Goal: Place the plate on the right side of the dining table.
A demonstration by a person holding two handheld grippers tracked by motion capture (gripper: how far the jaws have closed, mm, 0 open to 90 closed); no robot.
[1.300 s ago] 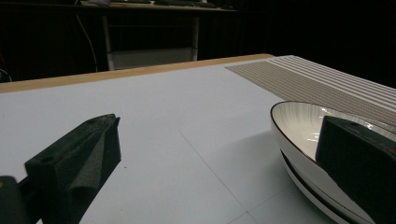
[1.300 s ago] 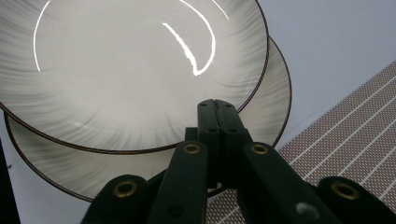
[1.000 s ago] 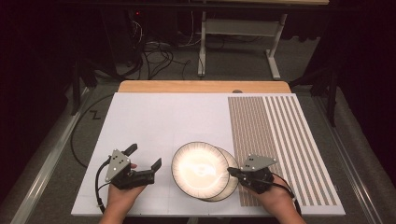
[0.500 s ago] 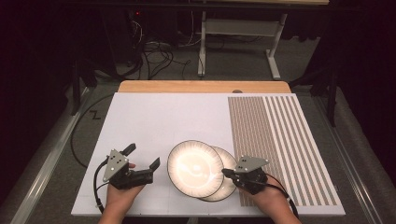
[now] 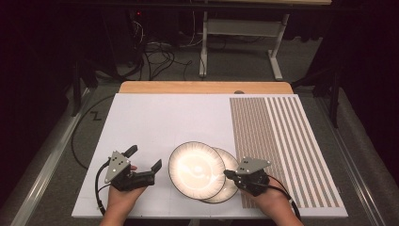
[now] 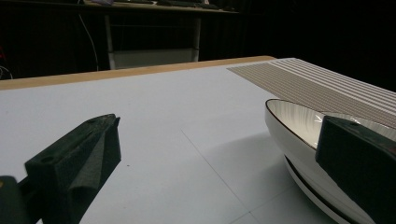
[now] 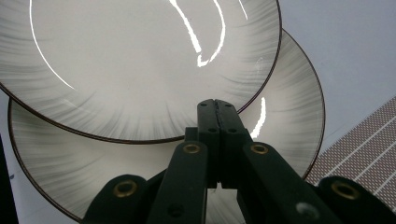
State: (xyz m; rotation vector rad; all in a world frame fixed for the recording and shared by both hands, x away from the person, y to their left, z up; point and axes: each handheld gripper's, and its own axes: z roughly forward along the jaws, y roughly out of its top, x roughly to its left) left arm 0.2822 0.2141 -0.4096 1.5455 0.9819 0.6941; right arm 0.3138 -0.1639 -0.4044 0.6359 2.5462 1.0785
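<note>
White tabletop [image 5: 155,122] fills the high view, with a striped mat [image 5: 282,141] on its right part and dark floor and cables behind.

Two plates sit near the front edge, at about 6 o'clock on the table. The upper plate [image 5: 196,170] overlaps the lower plate [image 5: 229,184], shifted toward 10 o'clock from it. In the right gripper view the upper plate's dark rim crosses just ahead of the jaw tips, and the lower plate spreads underneath them.

The right gripper [image 5: 229,174] lies at 3 o'clock of the stack, its jaws pointing toward 9 o'clock at the plates. The jaws are pressed together with no gap between them. Whether they pinch the upper plate's rim or merely rest closed against it cannot be told.

The left gripper [image 5: 145,161] sits at 9 o'clock of the stack, just beside the upper plate, with its jaws spread wide and nothing between them. In the left gripper view the upper plate's rim curves in behind the right-hand jaw.

Judging by this, the right hand is the nearer one and looks set to deal with the upper plate.
</note>
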